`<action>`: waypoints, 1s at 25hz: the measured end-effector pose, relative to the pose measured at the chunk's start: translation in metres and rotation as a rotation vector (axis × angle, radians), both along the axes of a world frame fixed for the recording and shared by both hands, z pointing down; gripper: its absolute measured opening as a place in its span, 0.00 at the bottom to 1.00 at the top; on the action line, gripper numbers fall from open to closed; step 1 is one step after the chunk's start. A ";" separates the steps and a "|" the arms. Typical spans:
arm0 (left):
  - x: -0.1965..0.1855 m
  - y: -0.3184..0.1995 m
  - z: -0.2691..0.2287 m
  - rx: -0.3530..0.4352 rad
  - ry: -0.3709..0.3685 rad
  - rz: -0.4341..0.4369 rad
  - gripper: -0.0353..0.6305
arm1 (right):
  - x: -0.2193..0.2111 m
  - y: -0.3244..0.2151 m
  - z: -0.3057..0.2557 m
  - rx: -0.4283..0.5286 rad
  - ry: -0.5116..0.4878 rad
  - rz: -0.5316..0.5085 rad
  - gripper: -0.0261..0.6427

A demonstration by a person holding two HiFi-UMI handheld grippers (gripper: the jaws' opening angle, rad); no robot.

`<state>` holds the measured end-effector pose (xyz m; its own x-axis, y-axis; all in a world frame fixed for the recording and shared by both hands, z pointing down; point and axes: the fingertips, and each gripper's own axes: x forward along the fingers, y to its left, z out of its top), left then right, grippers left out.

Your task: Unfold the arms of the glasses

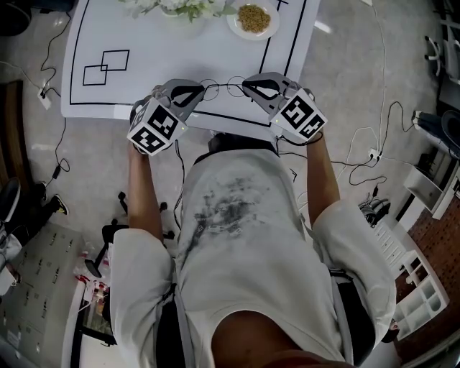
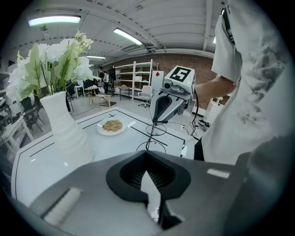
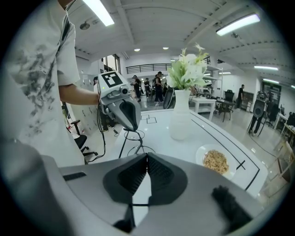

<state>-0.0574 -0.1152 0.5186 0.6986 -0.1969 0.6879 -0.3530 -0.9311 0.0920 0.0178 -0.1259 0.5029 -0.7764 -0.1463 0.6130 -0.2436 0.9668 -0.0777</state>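
Thin wire-framed glasses (image 1: 221, 89) hang in the air over the near edge of the white table (image 1: 180, 43), stretched between both grippers. My left gripper (image 1: 200, 92) is shut on one arm end, and my right gripper (image 1: 248, 86) is shut on the other. In the left gripper view the jaws (image 2: 146, 153) meet on a thin wire arm that runs up to the round lenses (image 2: 154, 131) under the right gripper (image 2: 156, 120). The right gripper view mirrors this. Its jaws (image 3: 146, 156) pinch the arm, and the lenses (image 3: 132, 135) sit below the left gripper (image 3: 131, 129).
A white vase of flowers (image 2: 69, 133) (image 3: 180, 120) and a plate of grains (image 1: 253, 19) (image 2: 112, 126) (image 3: 216, 161) stand farther back on the table. Black lines and squares (image 1: 106, 66) mark its top. Cables (image 1: 366, 154) and shelving (image 1: 424, 287) lie on the floor around the person.
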 end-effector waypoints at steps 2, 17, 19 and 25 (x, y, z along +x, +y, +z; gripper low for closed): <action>0.000 -0.001 -0.005 0.003 0.018 -0.004 0.06 | 0.000 0.000 -0.005 0.003 -0.013 0.006 0.06; -0.003 -0.005 -0.041 0.040 0.130 -0.037 0.06 | -0.001 0.002 -0.033 0.024 -0.093 0.059 0.06; -0.002 -0.005 -0.044 0.045 0.142 -0.045 0.06 | 0.000 0.001 -0.036 0.024 -0.105 0.072 0.06; -0.003 -0.008 -0.057 0.066 0.194 -0.089 0.06 | 0.005 0.000 -0.045 0.022 -0.152 0.117 0.06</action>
